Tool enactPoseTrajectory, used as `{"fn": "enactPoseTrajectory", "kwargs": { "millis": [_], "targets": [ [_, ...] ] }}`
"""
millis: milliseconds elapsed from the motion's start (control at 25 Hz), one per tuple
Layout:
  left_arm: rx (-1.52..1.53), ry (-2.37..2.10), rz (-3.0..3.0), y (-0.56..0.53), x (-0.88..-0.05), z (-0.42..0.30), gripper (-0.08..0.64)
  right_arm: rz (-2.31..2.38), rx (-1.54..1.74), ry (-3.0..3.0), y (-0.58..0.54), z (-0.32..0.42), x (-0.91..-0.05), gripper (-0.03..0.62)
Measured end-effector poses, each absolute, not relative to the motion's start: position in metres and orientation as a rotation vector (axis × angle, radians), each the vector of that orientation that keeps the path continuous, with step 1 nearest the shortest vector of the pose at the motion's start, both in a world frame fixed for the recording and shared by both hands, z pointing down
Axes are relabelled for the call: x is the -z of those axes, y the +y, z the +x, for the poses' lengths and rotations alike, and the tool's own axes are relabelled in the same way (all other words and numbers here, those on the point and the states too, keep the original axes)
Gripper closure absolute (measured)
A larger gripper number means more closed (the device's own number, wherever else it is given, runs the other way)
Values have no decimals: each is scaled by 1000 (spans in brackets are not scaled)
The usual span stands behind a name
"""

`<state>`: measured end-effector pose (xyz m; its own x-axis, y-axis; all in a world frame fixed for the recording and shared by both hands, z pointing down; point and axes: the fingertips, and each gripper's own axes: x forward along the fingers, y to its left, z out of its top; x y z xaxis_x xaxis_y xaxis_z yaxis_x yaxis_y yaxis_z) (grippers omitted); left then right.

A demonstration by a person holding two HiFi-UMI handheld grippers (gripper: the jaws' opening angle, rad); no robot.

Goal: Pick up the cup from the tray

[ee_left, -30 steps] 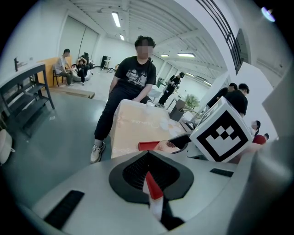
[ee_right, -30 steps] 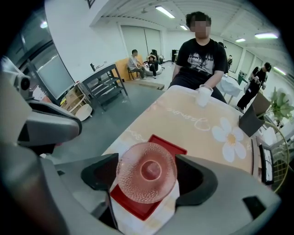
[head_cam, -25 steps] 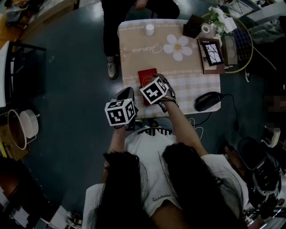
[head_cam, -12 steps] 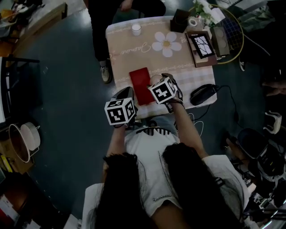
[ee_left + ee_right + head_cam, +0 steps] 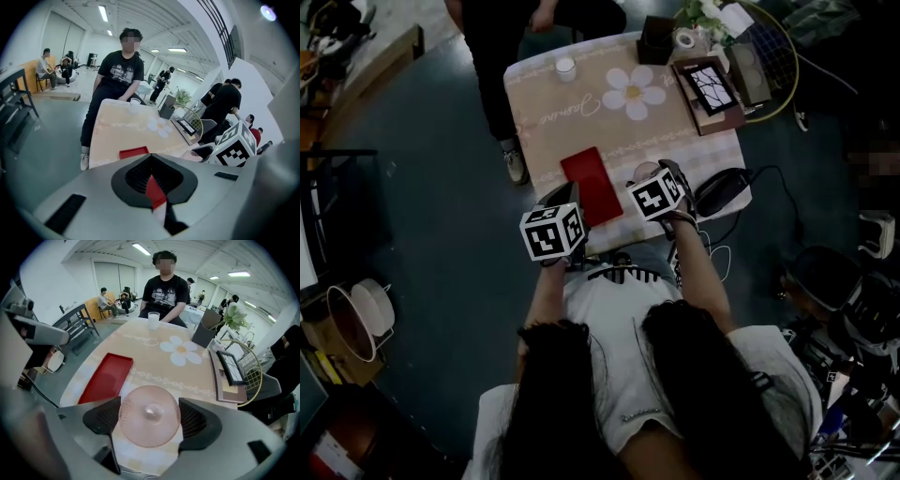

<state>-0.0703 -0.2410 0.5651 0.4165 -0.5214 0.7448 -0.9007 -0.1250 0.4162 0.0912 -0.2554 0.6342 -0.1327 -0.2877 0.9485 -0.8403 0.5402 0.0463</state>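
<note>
pale pink translucent cup gripped by right tool, just right of flat red tray.

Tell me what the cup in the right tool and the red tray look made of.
Cup: translucent pink plastic or glass, hard to tell; see-through wall, dotted texture. Tray: probably smooth matte red plastic; uniform colour, low raised rim.

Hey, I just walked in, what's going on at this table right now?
A person works at a table with a flower-print cloth, a two-jaw gripper in each hand. The right gripper is closed on a pinkish see-through cup, holding it just right of the red tray, which is empty. The left gripper is shut on nothing, near the table's near left corner. Another person stands at the far end by a small white cup.
</note>
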Motion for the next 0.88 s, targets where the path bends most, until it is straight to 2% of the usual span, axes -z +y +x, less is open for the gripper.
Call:
{"fn": "enactPoseTrajectory", "kwargs": {
  "millis": [880],
  "targets": [
    [-540,-1247,1793,-253,-565,-69,556,929,-710,-1778,-253,85,-623,206]
  ]
}}
